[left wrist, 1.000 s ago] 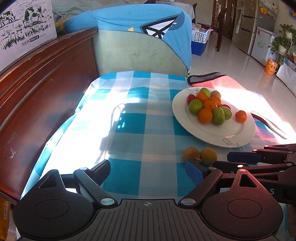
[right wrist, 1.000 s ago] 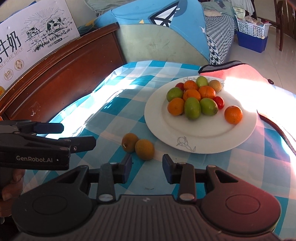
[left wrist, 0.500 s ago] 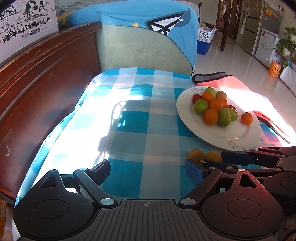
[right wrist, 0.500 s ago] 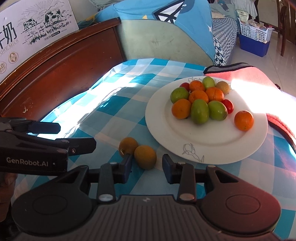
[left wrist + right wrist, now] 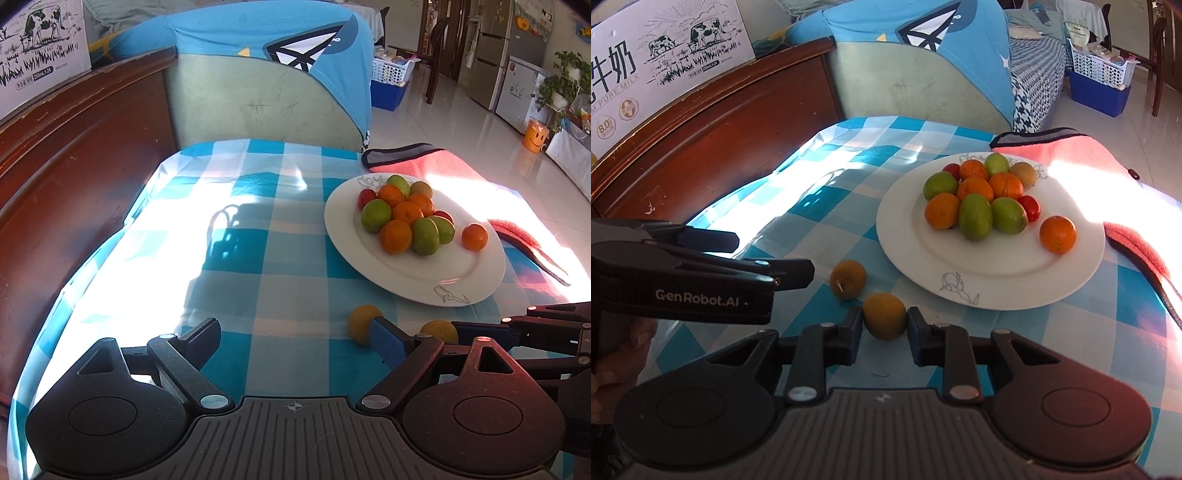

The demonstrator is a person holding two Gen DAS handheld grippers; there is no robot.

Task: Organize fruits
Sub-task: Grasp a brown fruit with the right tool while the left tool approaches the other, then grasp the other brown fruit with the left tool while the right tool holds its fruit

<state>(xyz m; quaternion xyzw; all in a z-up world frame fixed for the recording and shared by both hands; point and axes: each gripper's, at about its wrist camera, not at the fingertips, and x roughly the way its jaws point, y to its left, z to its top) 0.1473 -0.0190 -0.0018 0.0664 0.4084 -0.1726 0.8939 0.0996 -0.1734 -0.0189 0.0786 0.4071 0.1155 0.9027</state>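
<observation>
- Fruit: two brown ones lie on the checked cloth (image 5: pixel 849 155) just short of the plate (image 5: pixel 997 288); the rest are heaped on the plate.
- My right gripper (image 5: pixel 884 326) has just been closing, and its pads now press both sides of the nearer brown fruit (image 5: pixel 884 315).
- The other brown fruit (image 5: pixel 847 278) sits just beyond, untouched.
- My left gripper (image 5: pixel 295 336) stands wide apart, holding nothing, above bare cloth.

Strong sunlight washes the blue-and-white checked tablecloth (image 5: pixel 258 258) from three o'clock. At nine o'clock runs a dark red wooden bed frame (image 5: pixel 74 155); at twelve, a pale green cushioned chair back (image 5: pixel 258 107). Glossy white floor tiles (image 5: pixel 461 129) stretch toward two o'clock.
</observation>
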